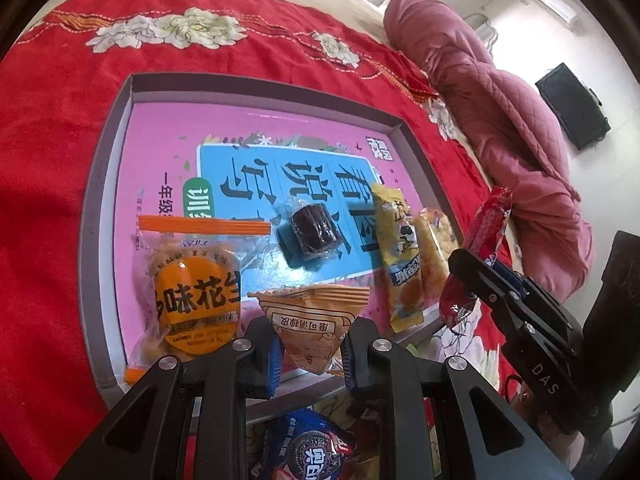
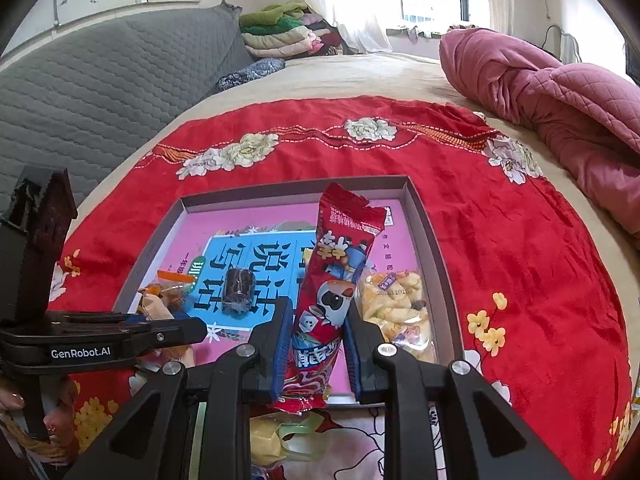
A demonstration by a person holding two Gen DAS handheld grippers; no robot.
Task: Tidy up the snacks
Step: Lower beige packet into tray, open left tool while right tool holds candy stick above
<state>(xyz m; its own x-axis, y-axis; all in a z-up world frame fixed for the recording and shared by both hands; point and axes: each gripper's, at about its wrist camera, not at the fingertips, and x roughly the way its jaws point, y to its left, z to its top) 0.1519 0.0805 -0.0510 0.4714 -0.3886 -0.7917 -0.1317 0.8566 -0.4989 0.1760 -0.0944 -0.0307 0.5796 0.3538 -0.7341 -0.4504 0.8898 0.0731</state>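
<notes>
We hold a tan triangular snack packet point(image 1: 310, 330) pinched in the left tool point(image 1: 310, 354) and a red snack stick point(image 2: 334, 288) pinched in the right tool point(image 2: 316, 354), both over the near rim of a shallow box point(image 1: 102, 184) on the bed, already holding several snacks, its far half bare, with more packets waiting outside.

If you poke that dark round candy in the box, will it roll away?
Probably a little. The dark candy looks like a short cylinder lying on its side on the smooth book cover. Its loose clear wrapper would likely stop it soon. It seems small and light.
</notes>
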